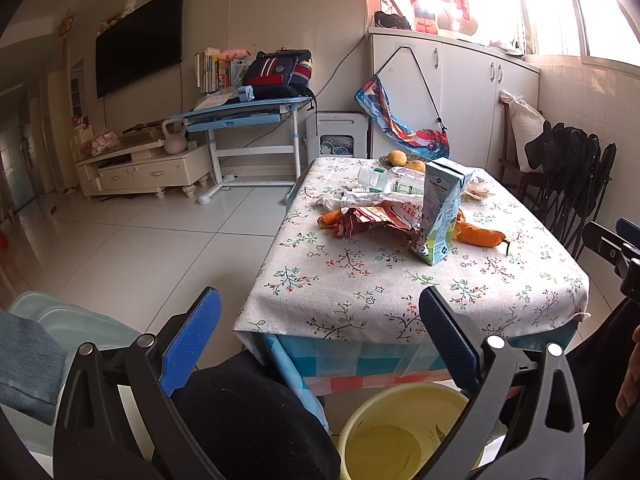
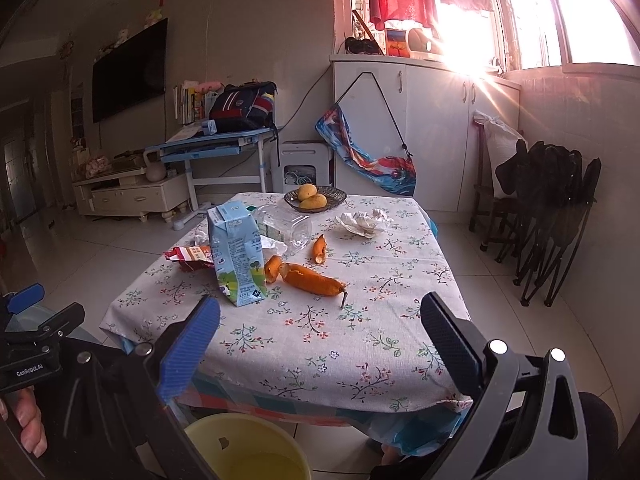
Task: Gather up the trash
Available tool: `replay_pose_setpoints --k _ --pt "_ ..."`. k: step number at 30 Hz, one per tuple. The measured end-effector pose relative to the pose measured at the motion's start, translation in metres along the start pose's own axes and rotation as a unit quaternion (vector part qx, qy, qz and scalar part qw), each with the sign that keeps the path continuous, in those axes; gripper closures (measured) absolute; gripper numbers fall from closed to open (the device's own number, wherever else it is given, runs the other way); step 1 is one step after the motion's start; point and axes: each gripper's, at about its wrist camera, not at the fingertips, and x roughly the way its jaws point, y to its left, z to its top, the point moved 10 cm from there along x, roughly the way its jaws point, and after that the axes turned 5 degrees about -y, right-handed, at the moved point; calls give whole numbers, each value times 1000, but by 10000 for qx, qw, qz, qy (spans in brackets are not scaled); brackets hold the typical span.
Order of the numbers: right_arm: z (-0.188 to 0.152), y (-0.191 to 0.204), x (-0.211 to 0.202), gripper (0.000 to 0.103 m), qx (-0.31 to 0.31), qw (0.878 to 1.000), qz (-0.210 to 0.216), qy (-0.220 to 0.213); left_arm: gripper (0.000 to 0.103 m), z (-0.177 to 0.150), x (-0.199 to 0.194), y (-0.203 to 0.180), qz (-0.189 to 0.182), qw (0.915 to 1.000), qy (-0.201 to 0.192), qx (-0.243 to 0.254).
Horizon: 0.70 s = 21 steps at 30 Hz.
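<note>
Trash lies in a loose cluster on the flowered tabletop (image 2: 360, 344), toward its 10 o'clock part in the right wrist view. Counted there: one blue milk carton (image 2: 238, 254) standing upright, one clear plastic bottle (image 2: 286, 228) lying on its side just behind it, one red snack wrapper (image 2: 188, 258) at the carton's 9 o'clock, two pieces of orange peel (image 2: 310, 278) at its 3 o'clock, the smaller piece apart at 12 o'clock from the larger, and one crumpled white paper (image 2: 364, 222) farther off near the 1 o'clock corner. One dark bowl (image 2: 334, 198) at the far edge holds two yellow fruits (image 2: 310, 196).

One yellow bucket (image 2: 224, 436) sits on the floor below the near edge of the tabletop, its mouth open upward.

The near half of the cloth, from the carton to the near edge, is bare, and the white floor at 9 o'clock of the tabletop is open. Folded black chairs (image 2: 552, 220) stand against the wall at 3 o'clock, apart from the tabletop's right edge.

The left claw (image 1: 320, 344) hangs above the bucket and short of the near edge, spread wide, holding nothing. The right claw (image 2: 320, 344) is likewise spread wide and empty, over the near edge.
</note>
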Motion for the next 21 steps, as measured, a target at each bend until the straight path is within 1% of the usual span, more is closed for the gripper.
replay_pose_setpoints --k 5,11,16,21 --pt "0 0 1 7 -69 10000 -15 -22 7 -1 0 -1 2 10000 5 2" --pt "-2 0 2 7 -58 9999 -5 96 7 -1 1 -1 2 10000 3 1" --pt "-2 0 3 7 -77 9999 -18 82 7 -1 1 -1 0 10000 3 2" --pt "-4 -3 5 7 46 9998 15 178 7 2 1 -1 -36 10000 -11 -13"
